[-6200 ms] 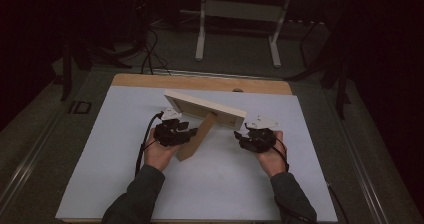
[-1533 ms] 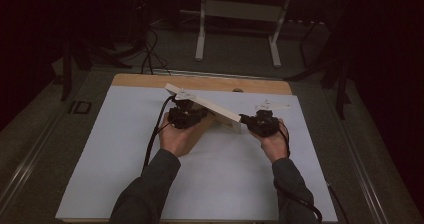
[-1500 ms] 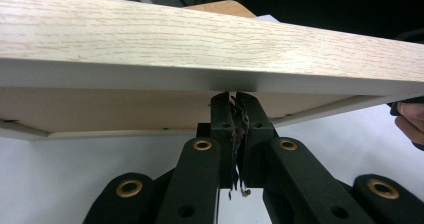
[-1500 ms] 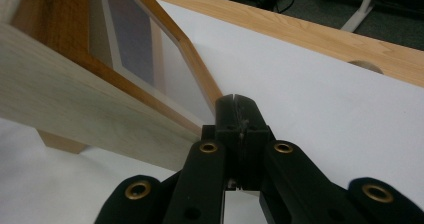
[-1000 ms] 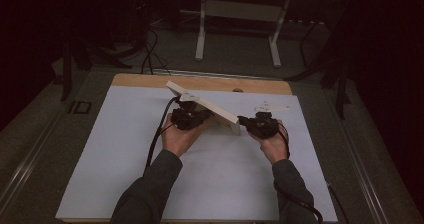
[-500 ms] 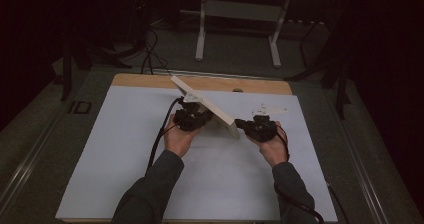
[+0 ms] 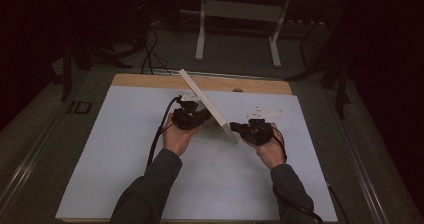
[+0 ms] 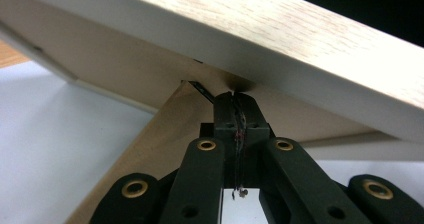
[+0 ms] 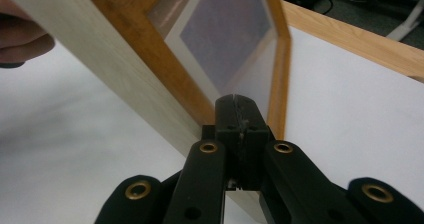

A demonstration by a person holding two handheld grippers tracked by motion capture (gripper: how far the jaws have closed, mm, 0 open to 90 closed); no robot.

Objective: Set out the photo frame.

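A light wooden picture frame (image 7: 207, 104) stands tilted on its edge on the white mat (image 7: 115, 159), between both hands. In the left gripper view I face its back (image 8: 300, 39) and the brown cardboard stand (image 8: 150, 144). My left gripper (image 8: 235, 96) is shut, its tips against the back where the stand hinges; whether it pinches anything is unclear. From above, the left gripper (image 7: 202, 115) sits behind the frame's middle. The right gripper (image 9: 239, 101) is shut, its tips at the glass front's (image 9: 225, 29) lower border. In the high view the right gripper (image 7: 236, 129) meets the frame's near end.
The mat lies on a wooden tabletop (image 7: 150, 80) whose far edge shows as a bare strip. Behind the table stand the white legs of a desk (image 7: 201, 29) and cables (image 7: 150, 54) on a dark floor. Cables trail from both grippers along the forearms.
The frame has swung around: its far end rose and moved away, so it now runs more steeply from far left to near right. The right hand shifted slightly left; the left hand stayed put.
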